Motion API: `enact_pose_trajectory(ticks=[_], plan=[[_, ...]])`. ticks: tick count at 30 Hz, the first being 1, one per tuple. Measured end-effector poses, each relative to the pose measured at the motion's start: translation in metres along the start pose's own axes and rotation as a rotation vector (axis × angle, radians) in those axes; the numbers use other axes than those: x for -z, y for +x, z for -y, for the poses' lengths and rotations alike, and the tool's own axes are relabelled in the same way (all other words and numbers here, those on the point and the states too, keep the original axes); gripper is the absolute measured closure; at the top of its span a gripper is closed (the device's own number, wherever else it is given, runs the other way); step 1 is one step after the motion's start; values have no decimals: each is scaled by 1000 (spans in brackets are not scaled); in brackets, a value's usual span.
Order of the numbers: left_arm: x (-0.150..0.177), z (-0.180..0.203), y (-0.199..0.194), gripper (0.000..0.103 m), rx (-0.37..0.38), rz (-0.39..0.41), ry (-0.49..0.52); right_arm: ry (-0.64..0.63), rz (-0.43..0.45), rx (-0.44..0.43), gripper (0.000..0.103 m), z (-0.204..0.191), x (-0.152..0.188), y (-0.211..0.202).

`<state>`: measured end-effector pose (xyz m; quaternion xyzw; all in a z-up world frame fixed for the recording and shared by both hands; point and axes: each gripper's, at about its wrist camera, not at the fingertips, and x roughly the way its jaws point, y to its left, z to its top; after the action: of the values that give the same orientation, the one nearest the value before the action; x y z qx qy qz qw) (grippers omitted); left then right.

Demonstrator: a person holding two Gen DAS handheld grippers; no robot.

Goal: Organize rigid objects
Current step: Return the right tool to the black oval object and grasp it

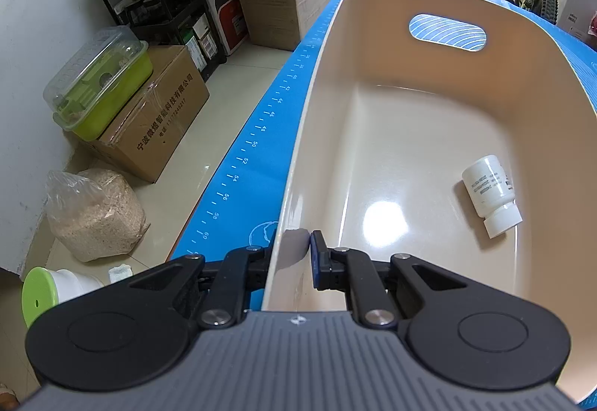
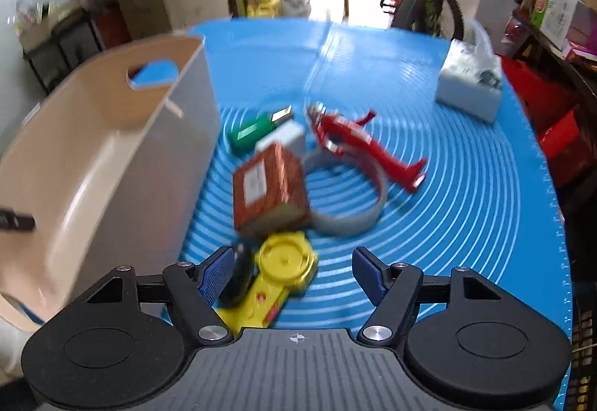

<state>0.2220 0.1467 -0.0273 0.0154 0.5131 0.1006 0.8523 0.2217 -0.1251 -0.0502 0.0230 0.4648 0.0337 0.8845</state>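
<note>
We had our left gripper (image 1: 298,254) clamped on the near wall of the beige bin (image 1: 324,82), where a white bottle (image 1: 491,195) already lay. Our right gripper (image 2: 291,273) hung with jaws open just over the yellow toy (image 2: 278,271), which lay toward the left jaw, long axis running back toward us, on the blue counter (image 2: 447,187)

Beige bin (image 1: 429,135) on blue mat; white bottle (image 1: 490,194) lies on its side inside. Beside the bin, clustered: green stick (image 2: 253,133), brown box (image 2: 270,183), grey ring (image 2: 347,209), red figure (image 2: 358,146), yellow disc toy (image 2: 285,265), black wheel (image 2: 238,273).
</note>
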Motion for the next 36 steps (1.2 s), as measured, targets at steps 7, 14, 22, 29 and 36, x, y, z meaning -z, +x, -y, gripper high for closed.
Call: enact_pose_trajectory(ticks=[7, 14, 22, 29, 36], plan=[[0, 0, 0, 87, 0, 0, 4, -34, -14, -14, 28, -16, 6, 11], [0, 1, -1, 86, -3, 1, 7, -51, -2, -23, 35, -25, 3, 20], [0, 2, -1, 86, -4, 1, 8, -121, 28, -46, 60, -37, 5, 24], [0, 2, -1, 86, -5, 1, 9, -143, 37, -50, 67, -43, 4, 21], [0, 2, -1, 86, -6, 1, 9, -90, 50, -65, 69, -33, -4, 8]])
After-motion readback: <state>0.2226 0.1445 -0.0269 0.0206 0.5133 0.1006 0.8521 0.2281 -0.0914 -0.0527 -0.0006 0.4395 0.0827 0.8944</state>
